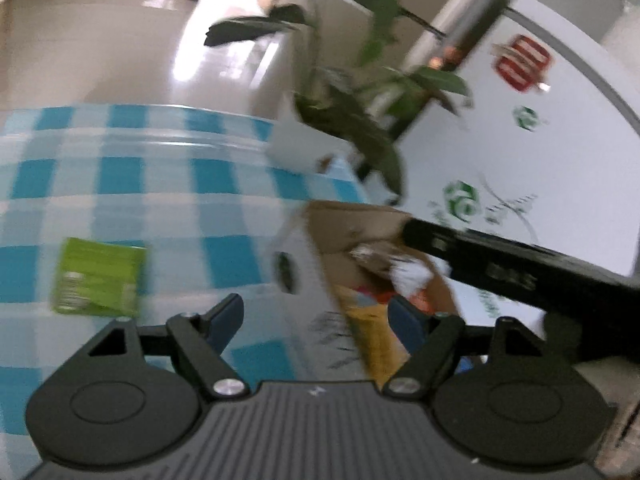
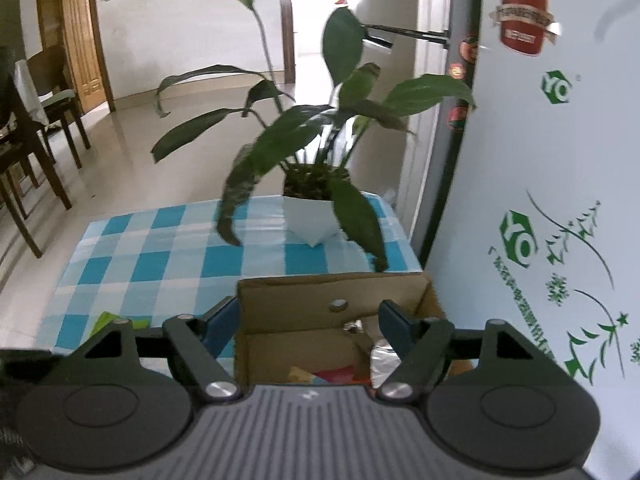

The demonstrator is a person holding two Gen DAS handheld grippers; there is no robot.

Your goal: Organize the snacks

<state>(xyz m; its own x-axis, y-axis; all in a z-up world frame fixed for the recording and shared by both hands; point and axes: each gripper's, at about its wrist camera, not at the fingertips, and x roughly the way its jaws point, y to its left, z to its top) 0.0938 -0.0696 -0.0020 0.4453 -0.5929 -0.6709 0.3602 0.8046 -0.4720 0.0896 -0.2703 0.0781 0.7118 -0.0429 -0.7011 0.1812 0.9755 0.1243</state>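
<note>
Both grippers hover over a table covered in a blue-and-white checked tablecloth [image 2: 160, 256]: the left gripper [image 1: 316, 320] and the right gripper [image 2: 310, 322] each have their blue-padded jaws parted wide with nothing gripped between them. An open cardboard box [image 2: 320, 292] holding foil-wrapped and coloured snack packets [image 2: 382, 356] stands at the table's right edge, beside a white refrigerator [image 2: 560, 200]. A green snack packet [image 1: 100, 276] lies flat on the cloth, well apart from the box towards the left edge, and a potted plant [image 2: 316, 184] in a white pot occupies the far right corner.
</note>
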